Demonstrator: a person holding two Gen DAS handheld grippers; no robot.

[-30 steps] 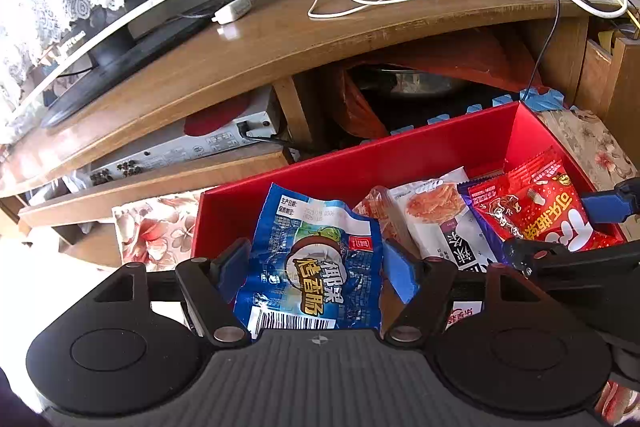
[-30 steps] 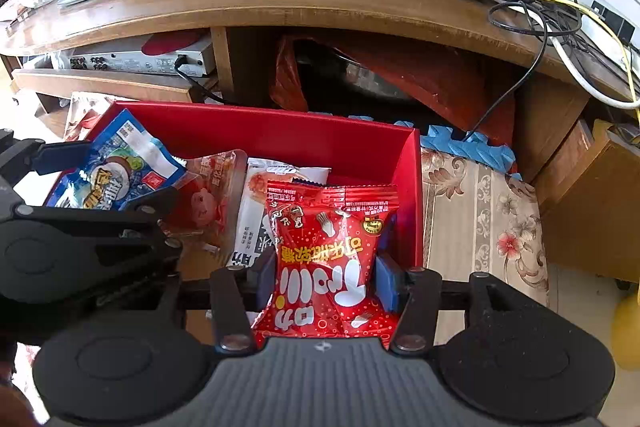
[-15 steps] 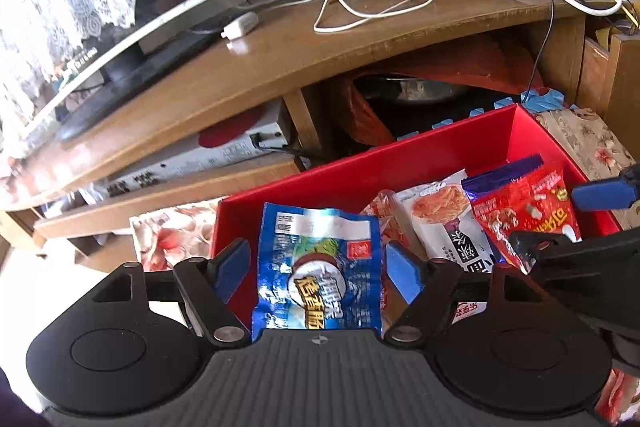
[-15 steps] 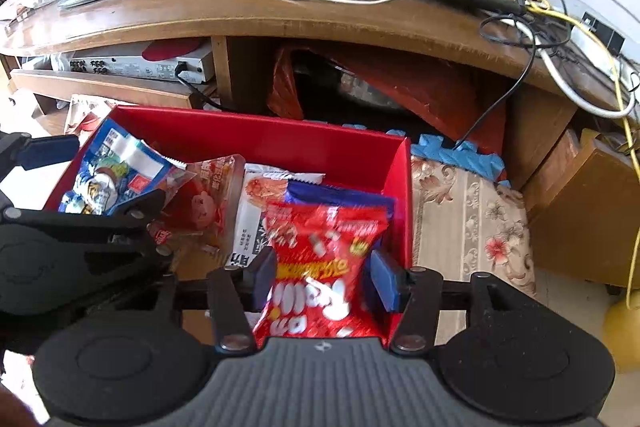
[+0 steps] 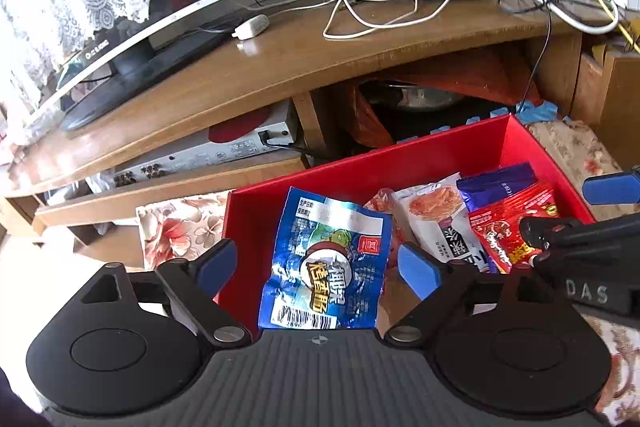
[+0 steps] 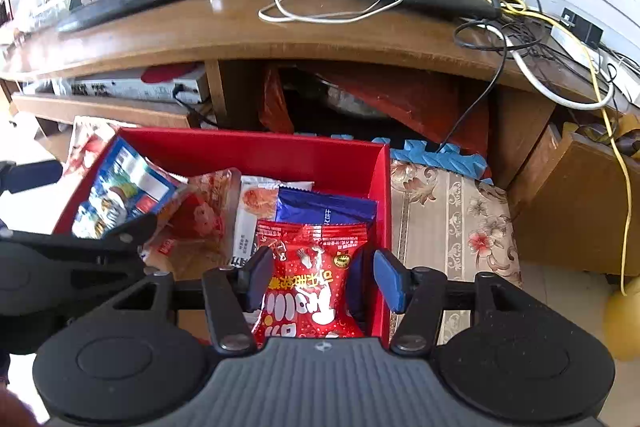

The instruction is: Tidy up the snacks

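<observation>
Inside the red box (image 5: 440, 155), both packets are lying released: left gripper (image 5: 316, 265) jaws have just been opening wide around the blue packet (image 5: 324, 263); right gripper (image 6: 320, 277) jaws have been loosening beside the red packet (image 6: 312, 279), apparently letting go.

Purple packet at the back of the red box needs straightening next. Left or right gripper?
Right. The purple packet lies just beyond the right gripper, behind the red packet between its pads. The left gripper sits over the blue packet, across the red box.
</observation>
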